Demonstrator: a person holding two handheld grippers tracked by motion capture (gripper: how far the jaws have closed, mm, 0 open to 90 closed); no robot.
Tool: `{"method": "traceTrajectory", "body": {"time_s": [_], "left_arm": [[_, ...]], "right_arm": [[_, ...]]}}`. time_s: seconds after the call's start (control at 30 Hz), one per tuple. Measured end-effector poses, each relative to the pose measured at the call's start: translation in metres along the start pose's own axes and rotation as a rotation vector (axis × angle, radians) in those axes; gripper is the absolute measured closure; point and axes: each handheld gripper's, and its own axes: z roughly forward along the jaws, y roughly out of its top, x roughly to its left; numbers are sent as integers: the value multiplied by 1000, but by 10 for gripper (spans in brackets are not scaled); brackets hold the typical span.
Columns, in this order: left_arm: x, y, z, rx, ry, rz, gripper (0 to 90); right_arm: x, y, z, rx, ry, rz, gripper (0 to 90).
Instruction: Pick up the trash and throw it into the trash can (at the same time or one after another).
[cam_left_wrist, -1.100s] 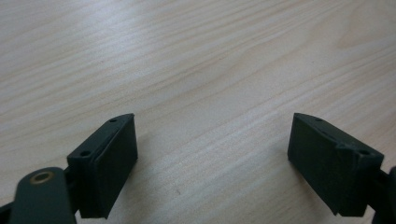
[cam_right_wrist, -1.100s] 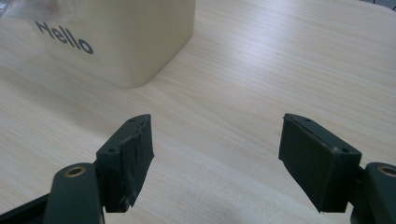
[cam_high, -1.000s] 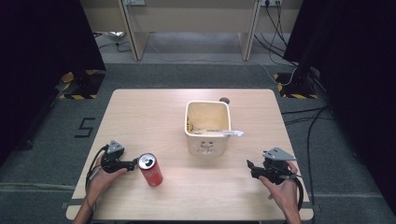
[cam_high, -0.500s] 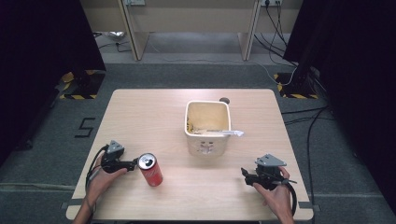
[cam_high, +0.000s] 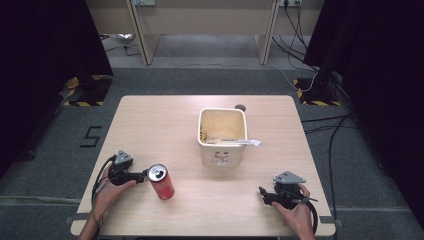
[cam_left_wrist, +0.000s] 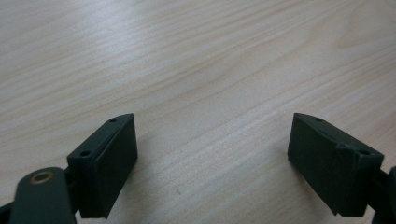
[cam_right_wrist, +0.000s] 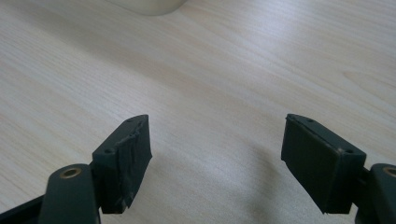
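While both sets of jaws stand wide and empty over bare wood, the left gripper (cam_high: 142, 175) at lower left sits just beside the red can (cam_high: 161, 181), which lies on its side on the table (cam_high: 150, 120). Right gripper (cam_high: 264, 194) rests lower right. Best approach, judged: straddle the can's body squarely before closing; the cream bin (cam_high: 223, 135) waits beyond, mid-frame.

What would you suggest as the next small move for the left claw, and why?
Probably ease the left claw forward around the red can and close. Its jaws stand wide open over bare table with nothing between them, the can stands upright just past its tips, and the right claw is far off.
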Motion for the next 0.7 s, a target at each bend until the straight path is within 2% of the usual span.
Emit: {"method": "traceTrajectory", "body": {"time_s": [0.3,0.7], "left_arm": [[0,0,0,0,0,0,154],[0,0,0,0,0,0,154]], "right_arm": [[-1,-3,3,9,6,-5,244],[-2,-9,4,-11,25,32,219]]}}
